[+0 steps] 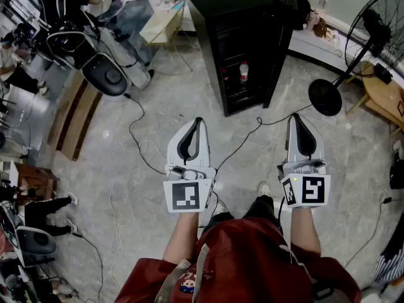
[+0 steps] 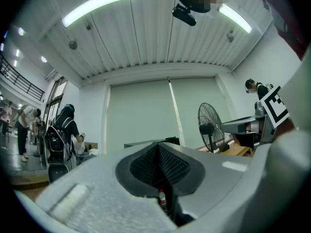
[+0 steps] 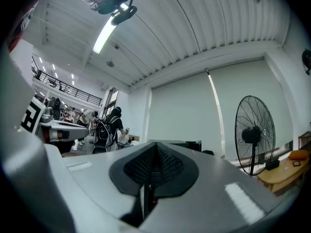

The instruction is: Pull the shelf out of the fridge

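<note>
While both tools are empty, jaws pressed together, your left tool (image 1: 198, 121) and right tool (image 1: 295, 117) hang well short of the fridge (image 1: 243, 17), which stands upright ahead, midway between them. It's a plain black box, open front facing you, door (image 1: 282, 49) swung right. The shelf inside is too dark to see, but a clear bottle (image 1: 243, 73) stands there.

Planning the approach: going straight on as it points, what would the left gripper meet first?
Likely the open fridge, near the bottle inside; only floor lies between, depth unclear.
</note>
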Motion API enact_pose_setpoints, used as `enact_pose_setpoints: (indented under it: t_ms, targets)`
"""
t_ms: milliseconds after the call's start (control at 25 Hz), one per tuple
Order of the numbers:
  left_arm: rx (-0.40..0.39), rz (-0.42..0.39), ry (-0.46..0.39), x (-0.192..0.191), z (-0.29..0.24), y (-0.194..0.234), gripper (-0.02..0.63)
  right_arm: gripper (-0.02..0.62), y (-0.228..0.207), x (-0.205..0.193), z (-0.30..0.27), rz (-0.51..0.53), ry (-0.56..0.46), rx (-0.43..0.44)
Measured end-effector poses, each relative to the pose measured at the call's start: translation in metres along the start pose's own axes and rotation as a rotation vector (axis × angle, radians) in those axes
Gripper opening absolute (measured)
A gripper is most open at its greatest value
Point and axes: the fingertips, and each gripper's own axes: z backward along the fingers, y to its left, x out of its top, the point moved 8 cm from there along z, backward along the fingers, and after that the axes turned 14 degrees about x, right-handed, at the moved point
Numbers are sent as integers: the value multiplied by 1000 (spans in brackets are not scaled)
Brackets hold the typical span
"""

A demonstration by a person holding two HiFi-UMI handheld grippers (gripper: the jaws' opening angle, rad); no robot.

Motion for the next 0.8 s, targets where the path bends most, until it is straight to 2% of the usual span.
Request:
enact_pose_setpoints:
  t_ms: [120, 440, 640, 800]
  targets:
    - [11, -17, -11, -11, 12, 15, -2, 0, 19, -5, -4, 28, -3, 1]
    - [-44, 14, -21, -18, 35, 53, -2, 0, 69, -1, 7, 38, 9, -64]
    - [-78, 30, -34, -16, 40, 60, -2, 0, 83, 4, 14, 60, 33, -113]
    - [-92, 33, -10, -23, 40, 57, -2, 0, 81, 1, 25, 34, 29, -138]
